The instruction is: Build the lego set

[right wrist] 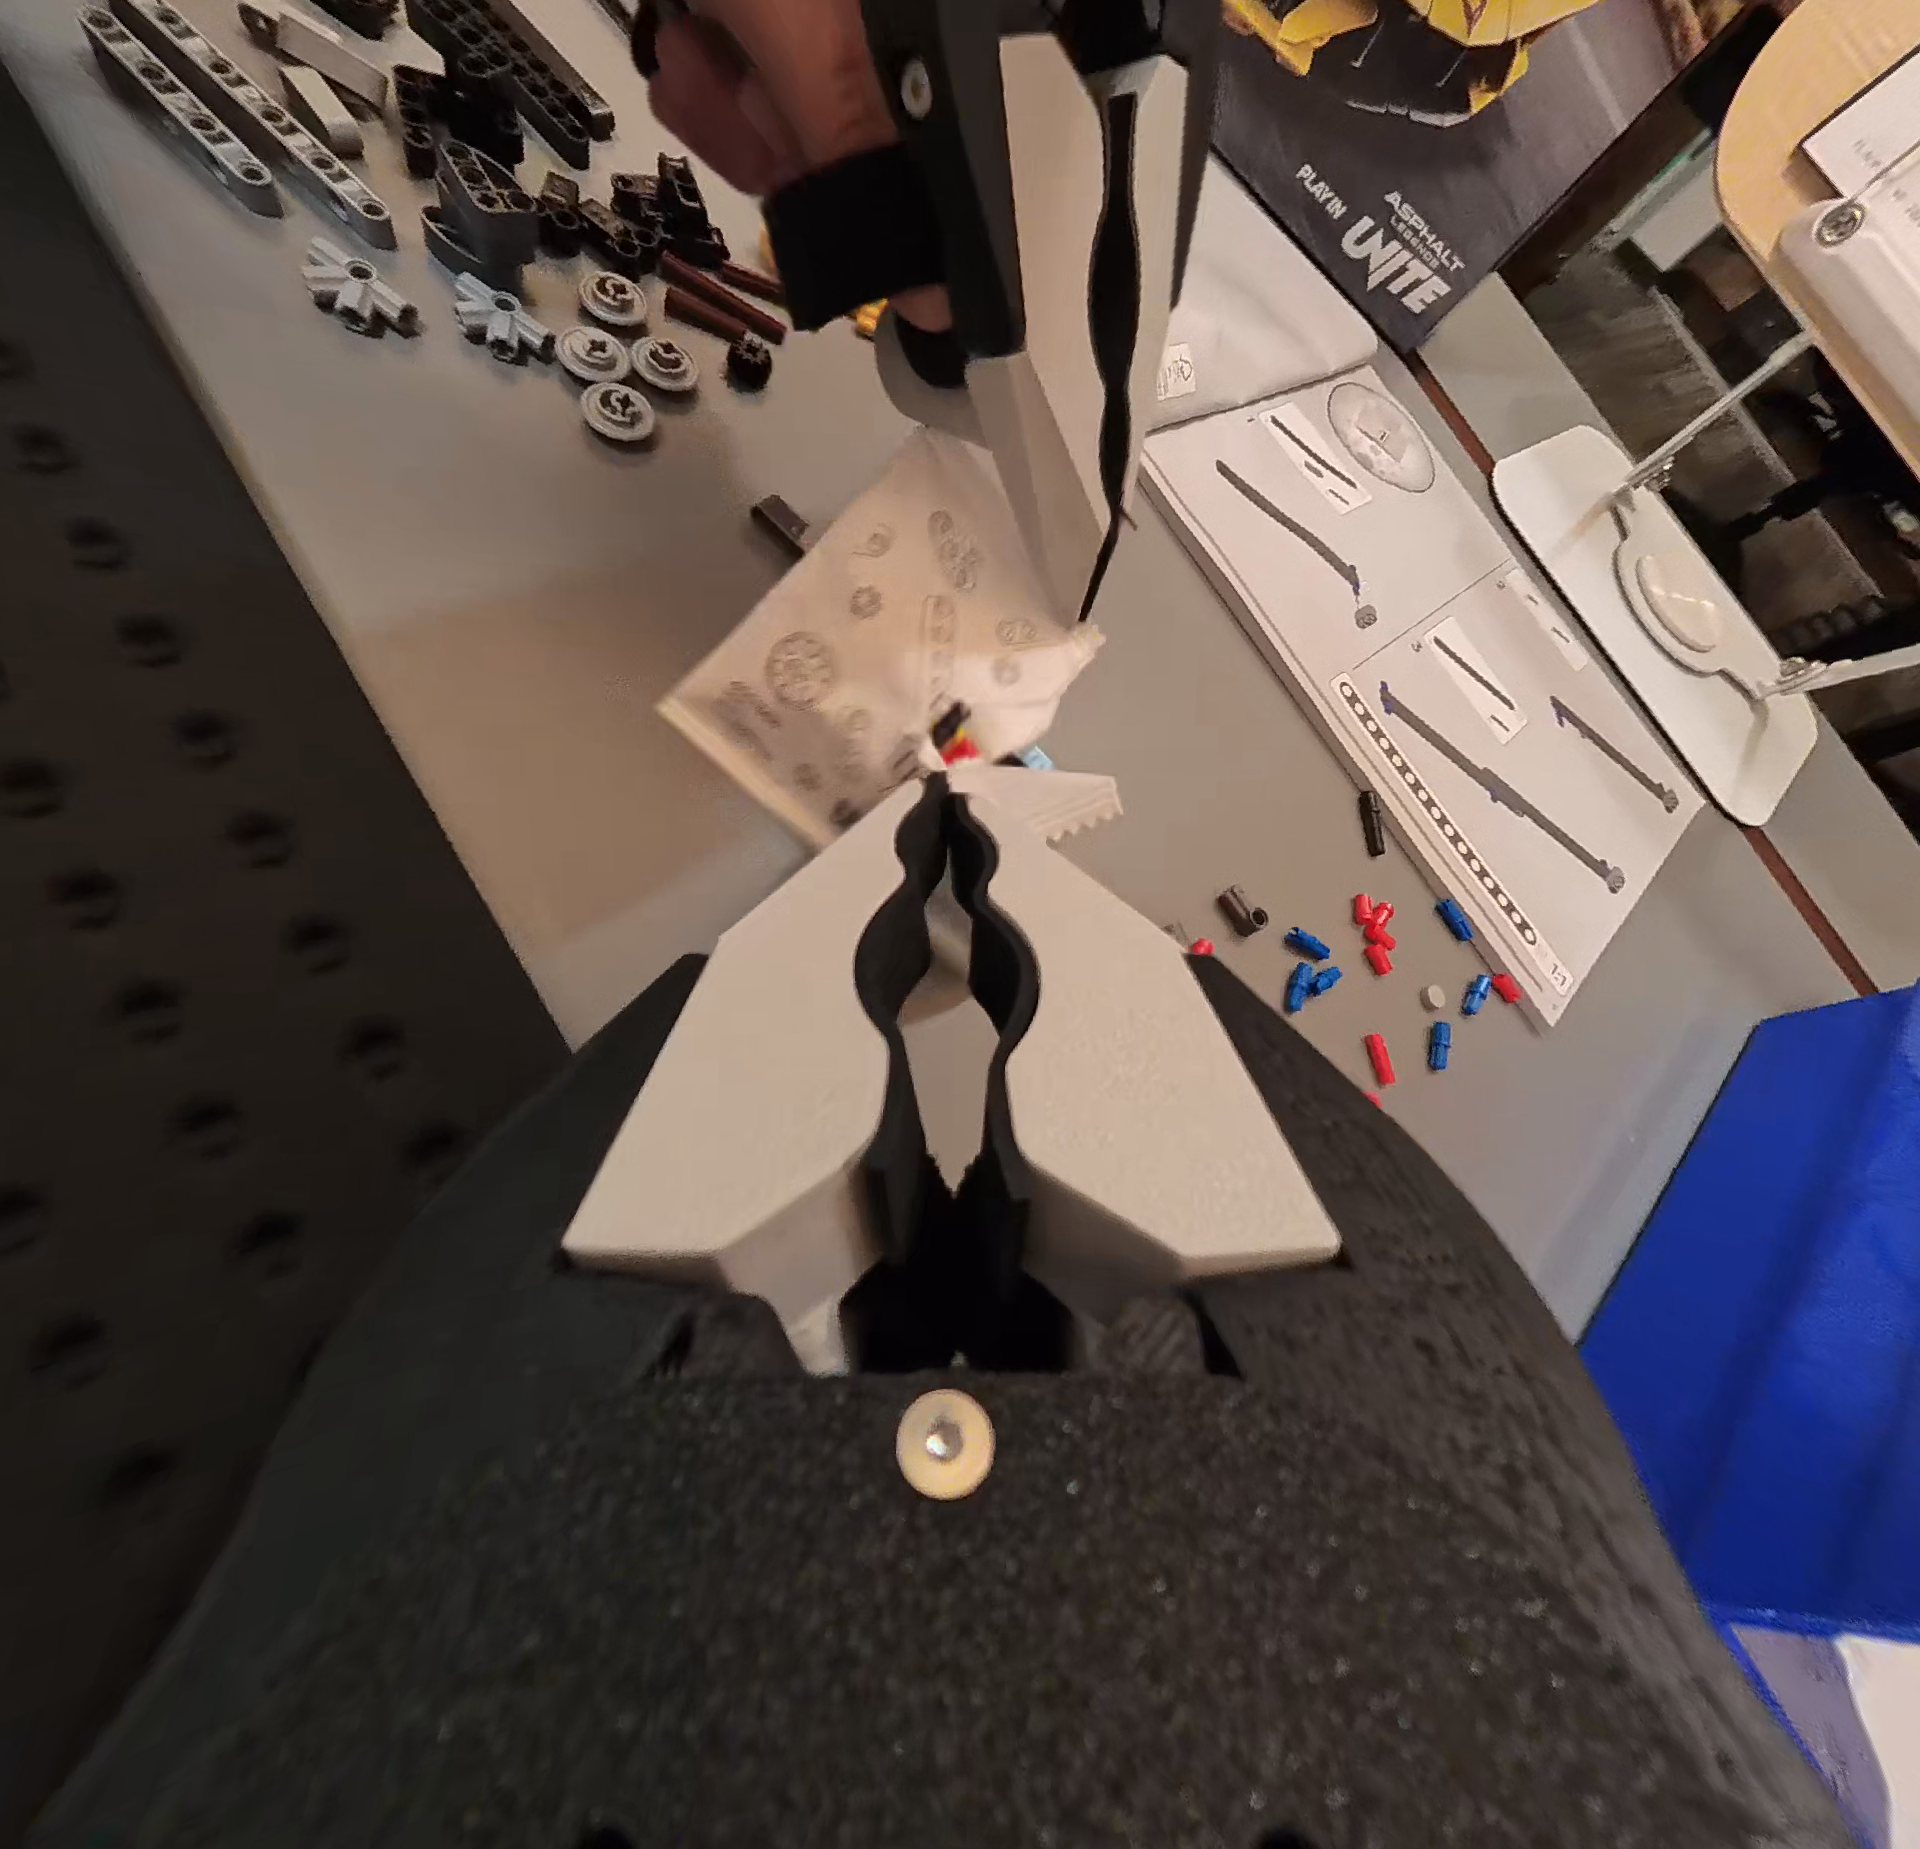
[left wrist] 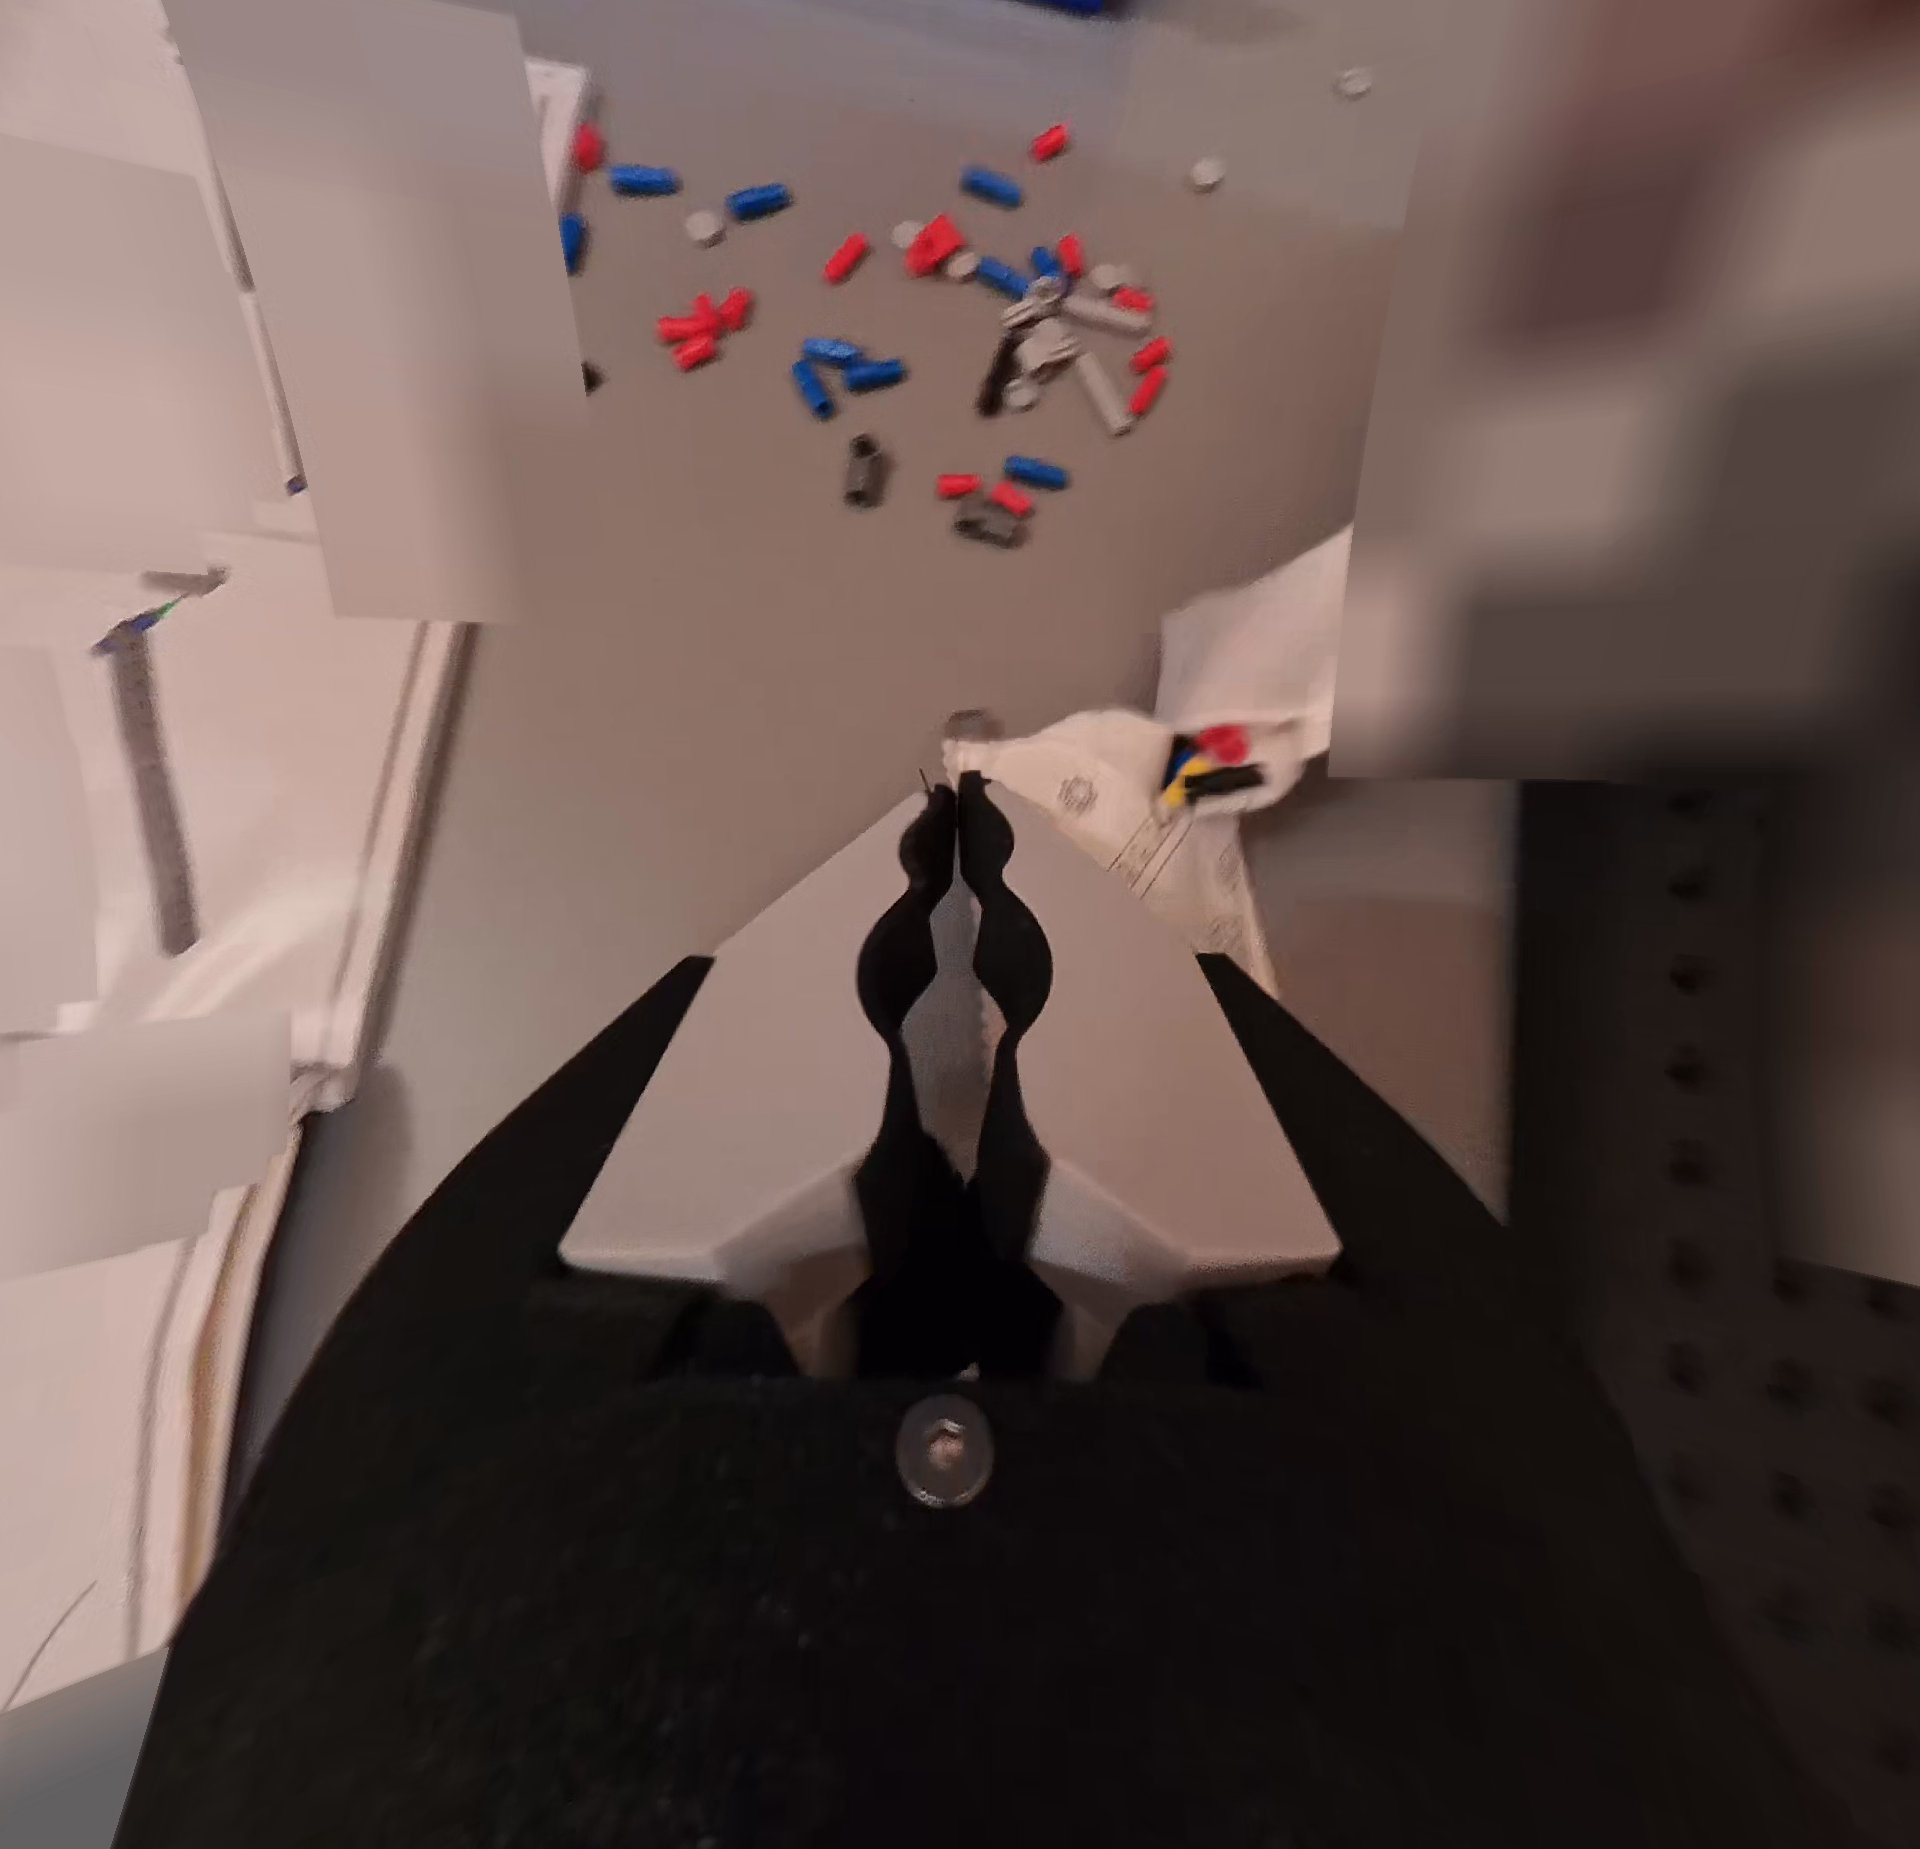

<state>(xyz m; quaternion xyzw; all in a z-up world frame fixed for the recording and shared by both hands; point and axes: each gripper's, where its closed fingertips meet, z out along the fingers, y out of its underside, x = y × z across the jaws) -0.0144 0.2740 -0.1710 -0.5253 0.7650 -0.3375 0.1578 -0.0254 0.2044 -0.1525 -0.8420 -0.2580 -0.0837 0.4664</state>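
Now both hand-held grippers pinch one small white paper bag of Lego parts, held between them above the counter (right wrist: 582, 573). The right hand-held gripper (right wrist: 943, 786) is clamped on the bag (right wrist: 831, 656) at its torn edge, where coloured pieces show. The left hand-held gripper (left wrist: 956, 786) is closed on the bag's opposite corner. Beyond the left tips, red and blue pins (left wrist: 852, 303) lie scattered.
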